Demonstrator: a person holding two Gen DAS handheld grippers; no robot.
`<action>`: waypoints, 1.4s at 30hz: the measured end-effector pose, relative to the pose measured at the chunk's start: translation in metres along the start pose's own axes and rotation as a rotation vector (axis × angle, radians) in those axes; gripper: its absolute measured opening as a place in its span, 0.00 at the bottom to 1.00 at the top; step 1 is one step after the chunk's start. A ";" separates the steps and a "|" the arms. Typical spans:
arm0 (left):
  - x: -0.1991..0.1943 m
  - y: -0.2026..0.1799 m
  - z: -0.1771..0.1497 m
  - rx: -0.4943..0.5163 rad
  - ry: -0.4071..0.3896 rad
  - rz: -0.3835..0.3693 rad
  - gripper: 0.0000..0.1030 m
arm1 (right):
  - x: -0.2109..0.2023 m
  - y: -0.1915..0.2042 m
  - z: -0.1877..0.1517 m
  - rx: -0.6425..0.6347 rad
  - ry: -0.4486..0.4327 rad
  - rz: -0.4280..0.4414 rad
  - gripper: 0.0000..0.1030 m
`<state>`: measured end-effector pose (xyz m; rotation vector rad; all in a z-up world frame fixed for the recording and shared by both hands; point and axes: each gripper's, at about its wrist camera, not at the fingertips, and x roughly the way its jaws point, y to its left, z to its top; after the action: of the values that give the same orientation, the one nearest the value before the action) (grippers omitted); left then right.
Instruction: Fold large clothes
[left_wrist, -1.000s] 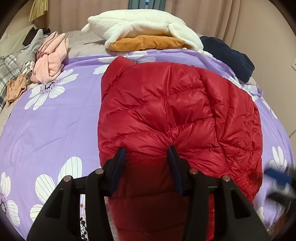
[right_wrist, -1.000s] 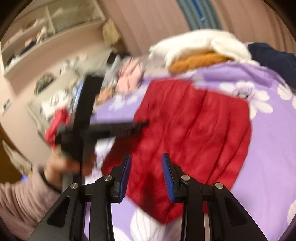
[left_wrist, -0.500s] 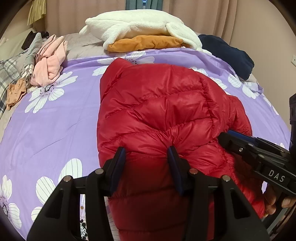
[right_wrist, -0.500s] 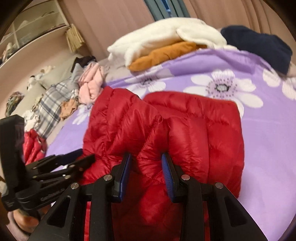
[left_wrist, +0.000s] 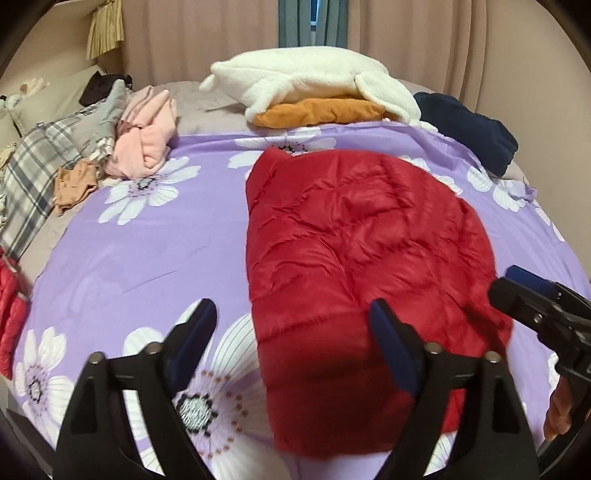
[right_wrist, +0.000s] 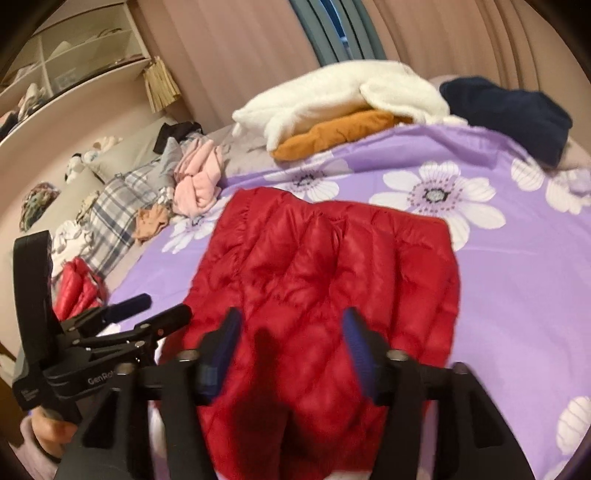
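change since earlier: both grippers were pinched on the near edge of the red puffer jacket (left_wrist: 354, 251); now both have let go, jaws are opening, and the jacket lies free. Left wrist view is pulled back and up, so more bed shows.
purple flowered sheet (left_wrist: 140, 251): landmark, covers the bed; everything else is placed against it.
red puffer jacket: folded into a thick bundle on the middle-right of the sheet, near end close to the sheet's near edge, far end toward the white fleece (left_wrist: 303, 77).
white fleece + orange garment (left_wrist: 321, 110): stacked just past the sheet's far edge, apart from the jacket.
navy garment (left_wrist: 469, 125): far-right corner, off the sheet.
pink clothes (left_wrist: 147, 144): on the sheet's far-left edge, beside the plaid cloth (left_wrist: 33, 177).
left gripper (left_wrist: 291, 343): jaws wide apart and opening, nothing pressed between them, above the jacket's near-left corner.
right gripper (right_wrist: 291, 343): jaws apart and opening, jacket below the gap, pads not pressing.
risk 1: puffy fill likely springs back once unpinned, so the top layer lifts and the fold opens.
risk 2: slick shell can slide on itself or on the sheet, so the bundle skews.
risk 3: an open fingertip could snag the near edge and drag the fold apart.
risk 4: grippers sit near each other; they could knock together.
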<state>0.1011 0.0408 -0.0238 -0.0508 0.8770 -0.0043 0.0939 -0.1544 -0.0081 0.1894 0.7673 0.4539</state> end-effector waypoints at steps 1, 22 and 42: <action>-0.008 0.001 -0.001 -0.004 -0.001 0.003 0.91 | -0.008 0.003 -0.001 -0.004 -0.004 -0.014 0.74; -0.096 -0.007 -0.041 -0.041 0.034 0.041 0.99 | -0.063 0.028 -0.022 -0.044 0.030 -0.154 0.99; -0.116 -0.019 -0.046 -0.014 0.012 0.033 1.00 | -0.088 0.050 -0.029 -0.071 -0.011 -0.172 0.99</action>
<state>-0.0086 0.0232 0.0370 -0.0496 0.8898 0.0326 0.0013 -0.1508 0.0424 0.0590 0.7486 0.3156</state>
